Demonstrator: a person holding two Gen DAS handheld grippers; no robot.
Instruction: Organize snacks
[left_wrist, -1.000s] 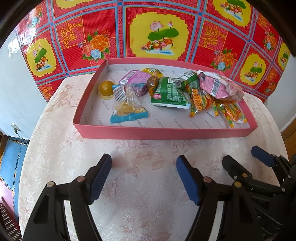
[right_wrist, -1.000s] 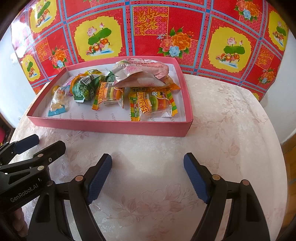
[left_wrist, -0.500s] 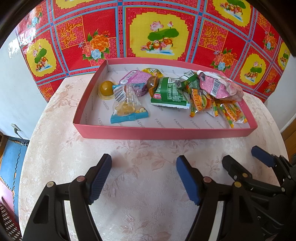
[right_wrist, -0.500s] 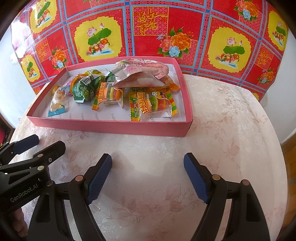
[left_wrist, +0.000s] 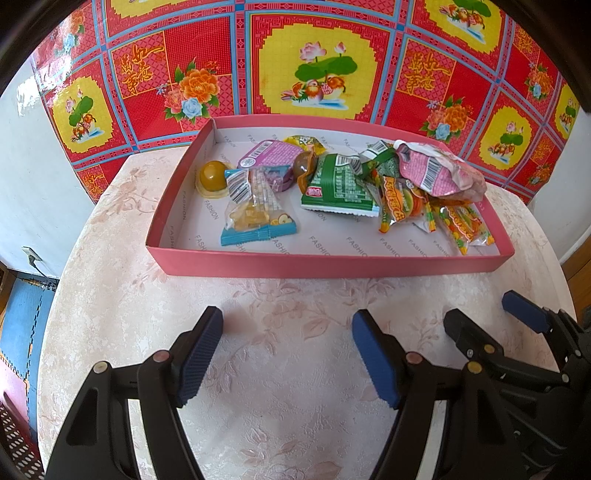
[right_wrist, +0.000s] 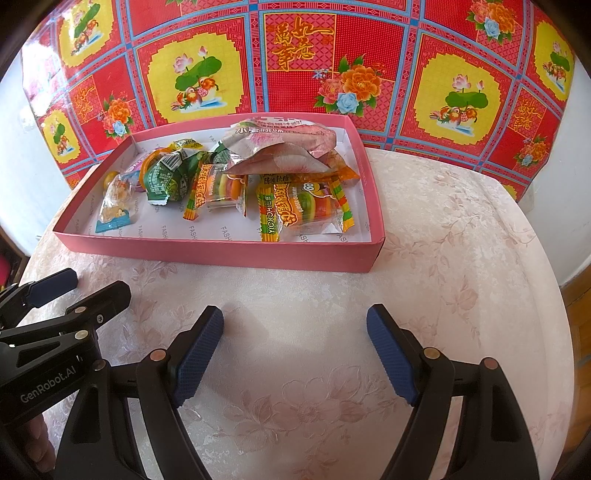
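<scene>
hovering side by side over the near part of the round, pale floral-clothed table (left_wrist: 122, 295), the left gripper (left_wrist: 286, 354) and right gripper (right_wrist: 295, 350) both have their jaws apart with nothing between them. wrapped snacks (left_wrist: 336, 184) lie heaped in the shallow pink cardboard tray (left_wrist: 332, 264) at the far side.

Both grippers (left_wrist: 286, 349) (right_wrist: 295, 347) agape, empty.

A shallow pink cardboard tray (left_wrist: 325, 264) sits toward the back of the round table with a pale floral cloth (left_wrist: 280, 398), before a red-and-yellow patterned wall covering (left_wrist: 317, 66), with wrapped snack packets (left_wrist: 338, 184) lying inside it, crowded rightward.
</scene>
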